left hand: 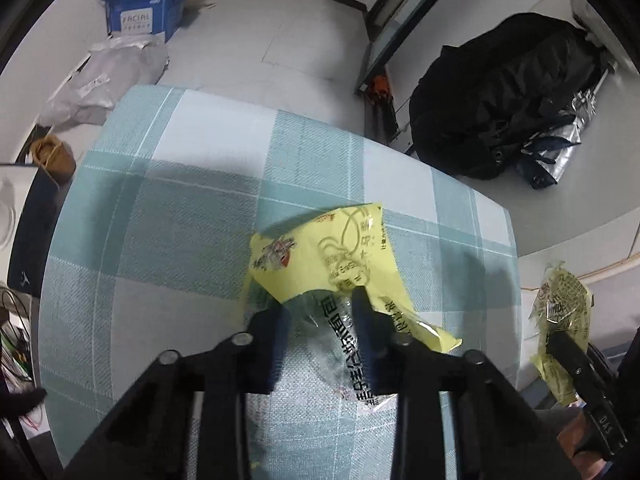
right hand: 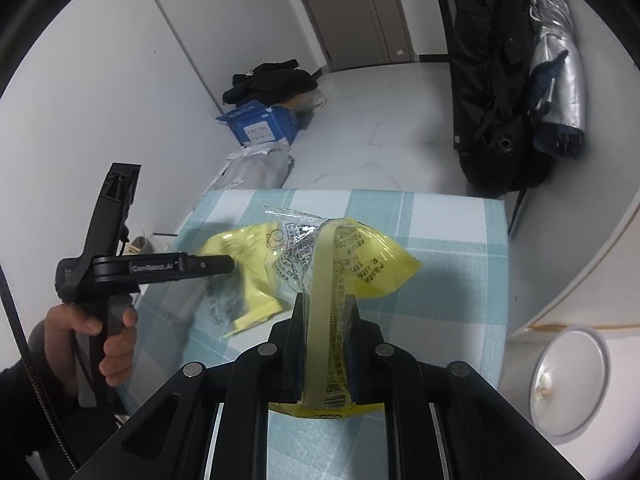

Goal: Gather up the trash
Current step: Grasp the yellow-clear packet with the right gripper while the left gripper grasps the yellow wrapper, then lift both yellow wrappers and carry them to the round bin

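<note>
A yellow and clear snack wrapper [left hand: 320,256] lies on the table under a teal checked cloth [left hand: 180,220]. My left gripper [left hand: 320,304] points down at its near end, and the crumpled clear part sits pinched between the black fingers [left hand: 360,308]. In the right wrist view the same left gripper [right hand: 228,266] reaches in from the left over that wrapper [right hand: 256,304], held by a hand [right hand: 100,340]. My right gripper [right hand: 326,300] is shut on a second yellow wrapper [right hand: 372,268], held up above the cloth [right hand: 440,280]. From the left wrist view this pair shows at far right: wrapper [left hand: 560,304], gripper [left hand: 560,340].
On the floor beyond the table stand a blue carton [left hand: 140,16] and a grey plastic bag [left hand: 116,68]. A black jacket [left hand: 500,92] hangs by the right wall. A round pale container [right hand: 572,380] sits low at the right of the table.
</note>
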Demonstrator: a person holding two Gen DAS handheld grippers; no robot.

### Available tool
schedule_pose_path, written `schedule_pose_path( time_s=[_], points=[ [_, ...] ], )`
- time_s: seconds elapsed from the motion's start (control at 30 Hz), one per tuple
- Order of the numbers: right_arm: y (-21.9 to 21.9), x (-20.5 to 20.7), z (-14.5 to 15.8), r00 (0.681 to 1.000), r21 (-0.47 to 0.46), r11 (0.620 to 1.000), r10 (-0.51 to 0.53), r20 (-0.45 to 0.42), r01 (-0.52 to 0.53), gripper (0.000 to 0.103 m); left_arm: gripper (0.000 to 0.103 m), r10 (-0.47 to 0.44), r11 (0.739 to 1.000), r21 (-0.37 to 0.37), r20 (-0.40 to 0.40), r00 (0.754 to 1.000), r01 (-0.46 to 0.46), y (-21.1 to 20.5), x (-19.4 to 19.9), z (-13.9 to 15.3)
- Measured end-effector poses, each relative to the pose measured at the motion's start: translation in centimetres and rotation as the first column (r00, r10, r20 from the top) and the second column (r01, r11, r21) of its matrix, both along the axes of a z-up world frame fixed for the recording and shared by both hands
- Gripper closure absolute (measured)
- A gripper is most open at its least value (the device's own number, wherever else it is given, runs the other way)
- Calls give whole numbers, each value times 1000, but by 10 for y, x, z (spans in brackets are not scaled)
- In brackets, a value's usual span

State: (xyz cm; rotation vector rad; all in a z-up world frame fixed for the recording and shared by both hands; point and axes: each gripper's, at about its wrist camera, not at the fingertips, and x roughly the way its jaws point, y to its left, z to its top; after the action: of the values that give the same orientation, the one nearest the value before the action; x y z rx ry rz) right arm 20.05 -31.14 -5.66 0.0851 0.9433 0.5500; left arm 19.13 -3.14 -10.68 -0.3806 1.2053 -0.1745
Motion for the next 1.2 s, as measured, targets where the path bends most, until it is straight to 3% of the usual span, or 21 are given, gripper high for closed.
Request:
schedule_pose_path(
  time_s=[0.07,0.17,0.43,0.77,0.87,1.2],
  points=[
    [-3,-1,0,1000,8,1000,1,3,-1,89,99,-4,1000,1,7,1000,4,-1,0,1],
    [-8,-3,-2,1000,15,1000,0,4,0,89,102,-8,1000,23,26,1000,7,-4,1,4],
    [-17,-5,-3,1000,37,999,-13,2,12,89,103,-27,997,79,82,996,21,-11,-3,18],
    [0,-7,1,1000,47,999,8,8,-8,89,103,-53,995,86,104,993,44,-13,-12,26],
    [2,-8,3,1000,52,999,2,3,-2,89,103,-52,989,144,144,988,31,-12,-17,35],
    [12,-21,10,1000,58,998,7,18,-8,89,103,-52,990,143,230,972,19,-3,-32,59]
  ],
)
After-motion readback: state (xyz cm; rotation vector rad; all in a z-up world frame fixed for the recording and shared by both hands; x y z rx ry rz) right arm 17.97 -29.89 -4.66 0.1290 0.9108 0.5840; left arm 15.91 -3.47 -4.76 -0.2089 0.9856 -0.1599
